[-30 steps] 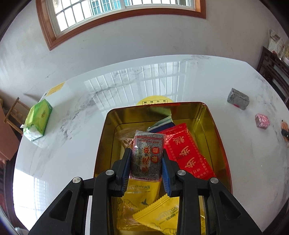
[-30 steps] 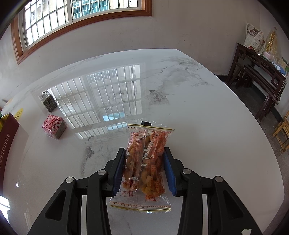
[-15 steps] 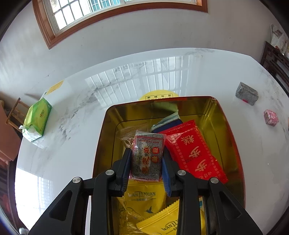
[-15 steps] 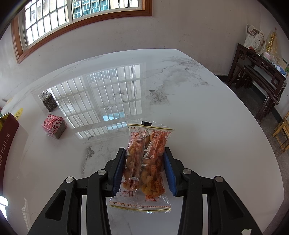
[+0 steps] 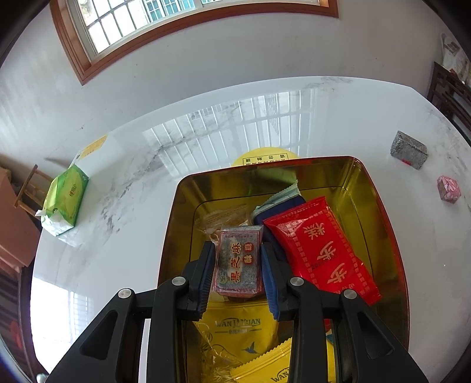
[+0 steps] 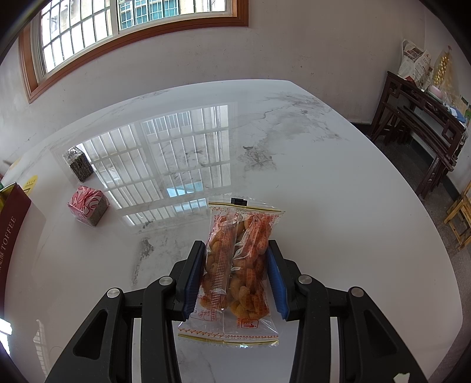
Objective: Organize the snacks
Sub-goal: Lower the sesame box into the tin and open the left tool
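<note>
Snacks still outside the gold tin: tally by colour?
Grey speckled block: 1
Pink block: 1
Orange snack packet, gripped in the right tool: 1
Total: 3

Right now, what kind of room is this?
Probably a dining or living room in a home. A big white marble table stands under a wood-framed window, with a carved dark wooden side table by the wall and a gold snack tin out.
</note>
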`<action>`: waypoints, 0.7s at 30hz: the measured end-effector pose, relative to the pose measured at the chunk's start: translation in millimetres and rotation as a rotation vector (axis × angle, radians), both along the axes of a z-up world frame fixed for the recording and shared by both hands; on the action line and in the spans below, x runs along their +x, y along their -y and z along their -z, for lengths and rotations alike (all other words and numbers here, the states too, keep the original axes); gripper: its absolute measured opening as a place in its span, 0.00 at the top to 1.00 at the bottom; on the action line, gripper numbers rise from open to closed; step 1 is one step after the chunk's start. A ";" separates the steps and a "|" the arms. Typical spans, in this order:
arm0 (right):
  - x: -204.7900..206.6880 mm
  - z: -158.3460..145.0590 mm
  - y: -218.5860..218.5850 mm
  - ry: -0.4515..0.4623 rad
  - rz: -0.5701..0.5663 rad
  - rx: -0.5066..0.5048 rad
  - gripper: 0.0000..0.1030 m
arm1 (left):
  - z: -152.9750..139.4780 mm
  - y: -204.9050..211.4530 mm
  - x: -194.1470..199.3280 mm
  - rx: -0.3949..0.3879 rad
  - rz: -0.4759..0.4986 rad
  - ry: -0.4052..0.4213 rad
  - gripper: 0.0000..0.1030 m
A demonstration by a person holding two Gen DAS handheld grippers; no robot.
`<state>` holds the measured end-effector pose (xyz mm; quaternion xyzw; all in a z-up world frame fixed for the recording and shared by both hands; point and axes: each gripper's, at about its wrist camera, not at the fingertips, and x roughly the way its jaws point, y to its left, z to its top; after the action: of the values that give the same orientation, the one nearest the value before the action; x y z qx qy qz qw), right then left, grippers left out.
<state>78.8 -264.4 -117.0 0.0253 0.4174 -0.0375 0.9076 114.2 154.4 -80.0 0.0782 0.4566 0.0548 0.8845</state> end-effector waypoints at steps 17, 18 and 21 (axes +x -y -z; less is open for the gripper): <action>-2.8 -1.3 -4.5 0.006 -0.031 0.009 0.63 | -29.7 4.8 -27.7 0.010 -0.018 0.072 0.41; -3.5 -1.4 -4.7 0.008 -0.033 0.016 0.63 | -32.3 4.9 -31.5 0.004 -0.022 0.078 0.41; -7.3 -2.4 -3.5 0.019 -0.031 0.040 0.63 | -39.6 5.9 -44.7 -0.023 -0.036 0.086 0.41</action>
<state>71.5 -260.9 -114.6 0.0374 0.4097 -0.0148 0.9113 69.4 148.5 -40.4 0.0573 0.4201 0.0688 0.9030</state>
